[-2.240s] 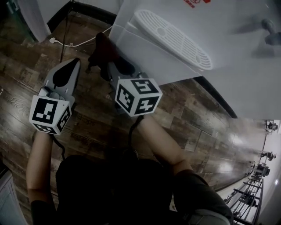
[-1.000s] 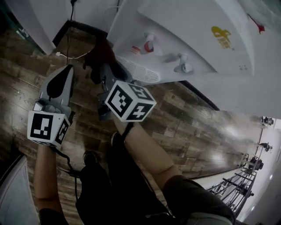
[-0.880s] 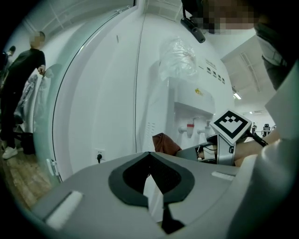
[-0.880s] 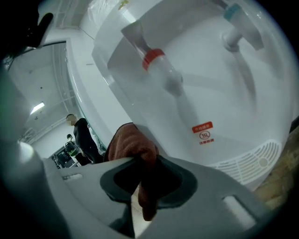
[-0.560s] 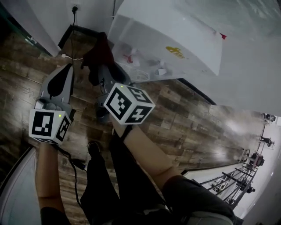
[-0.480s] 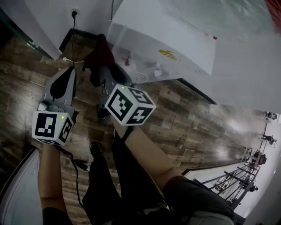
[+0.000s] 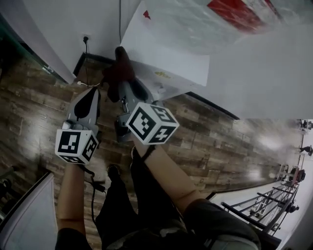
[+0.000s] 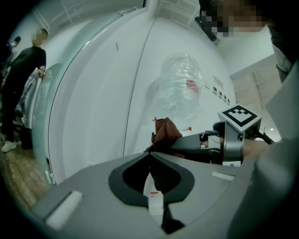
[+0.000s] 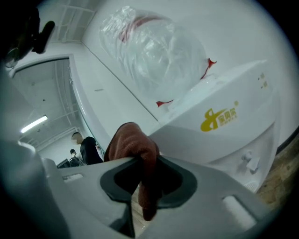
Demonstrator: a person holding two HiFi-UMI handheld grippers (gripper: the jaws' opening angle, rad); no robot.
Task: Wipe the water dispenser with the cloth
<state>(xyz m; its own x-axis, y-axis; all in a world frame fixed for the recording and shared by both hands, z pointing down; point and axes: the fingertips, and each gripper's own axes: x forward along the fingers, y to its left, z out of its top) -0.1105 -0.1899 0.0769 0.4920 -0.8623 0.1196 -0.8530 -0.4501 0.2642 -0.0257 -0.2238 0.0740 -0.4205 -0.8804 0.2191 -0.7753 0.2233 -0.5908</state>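
Observation:
The white water dispenser [image 7: 166,61] stands against the wall, with a plastic-wrapped bottle [image 7: 215,14] on top. Its yellow logo [image 9: 219,119] and taps [image 9: 250,161] show in the right gripper view. My right gripper [image 7: 121,84] is shut on a dark red cloth [image 7: 119,68], which bunches out beyond the jaws [image 9: 133,142]. The cloth is held up by the dispenser's upper left edge; I cannot tell whether it touches. My left gripper [image 7: 93,93] is shut and holds nothing, just left of the right one. It looks past the cloth [image 8: 166,133] at the bottle [image 8: 182,88].
A wall socket [image 7: 86,38] and cable [image 7: 120,19] are left of the dispenser. Wooden floor [image 7: 210,146] spreads below. Metal racks [image 7: 276,210] stand at the lower right, a white unit [image 7: 29,219] at the lower left. A person in dark clothes [image 8: 18,88] stands far off.
Both grippers have risen along the dispenser. The cloth went from tap level up to the upper left edge near the bottle. The left gripper has drawn closer to the right one.

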